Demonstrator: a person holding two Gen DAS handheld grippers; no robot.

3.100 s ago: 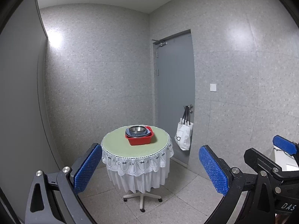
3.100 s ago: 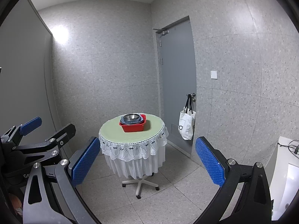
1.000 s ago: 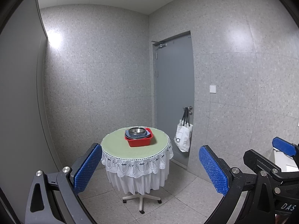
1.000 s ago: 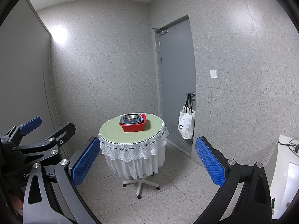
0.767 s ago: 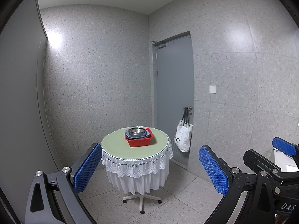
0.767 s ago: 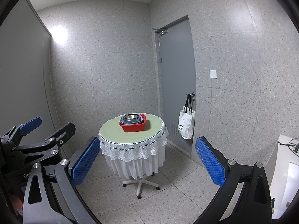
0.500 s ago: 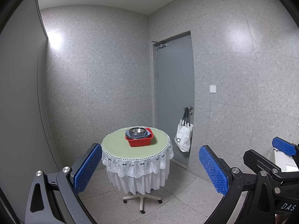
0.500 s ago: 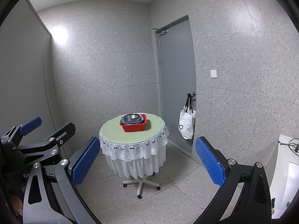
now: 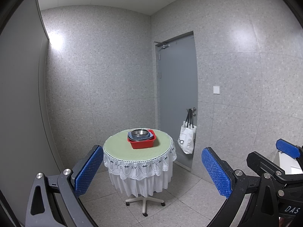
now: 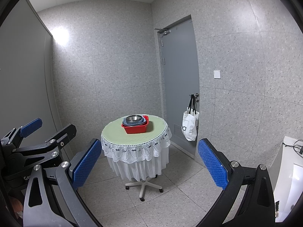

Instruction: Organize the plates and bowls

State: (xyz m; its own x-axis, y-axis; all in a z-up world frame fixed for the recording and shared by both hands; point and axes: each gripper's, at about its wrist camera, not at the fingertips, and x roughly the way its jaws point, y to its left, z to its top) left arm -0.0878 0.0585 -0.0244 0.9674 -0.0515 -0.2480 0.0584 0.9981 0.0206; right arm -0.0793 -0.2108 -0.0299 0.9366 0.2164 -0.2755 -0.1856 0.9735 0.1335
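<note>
A red square bowl (image 9: 142, 143) sits on a round table (image 9: 117, 149) with a green top and white lace skirt, well ahead of me. A blue-grey dish (image 9: 130, 136) is nested in it, and a shiny metal bowl (image 9: 139, 132) sits on top. The stack also shows in the right wrist view (image 10: 135, 128). My left gripper (image 9: 151, 168) is open and empty, far short of the table. My right gripper (image 10: 149, 160) is open and empty too. The left gripper's body (image 10: 28, 151) shows at the left of the right wrist view.
A grey door (image 9: 178, 94) stands right of the table, with a white tote bag (image 9: 186, 139) hanging from its handle. The table stands on a wheeled pedestal (image 9: 144, 202) on a tiled floor. A white surface with cables (image 10: 289, 170) is at the far right.
Both views are nearly unchanged. Since three seconds ago the left wrist view has tilted up a little, so the table sits slightly lower. Both grippers stay open.
</note>
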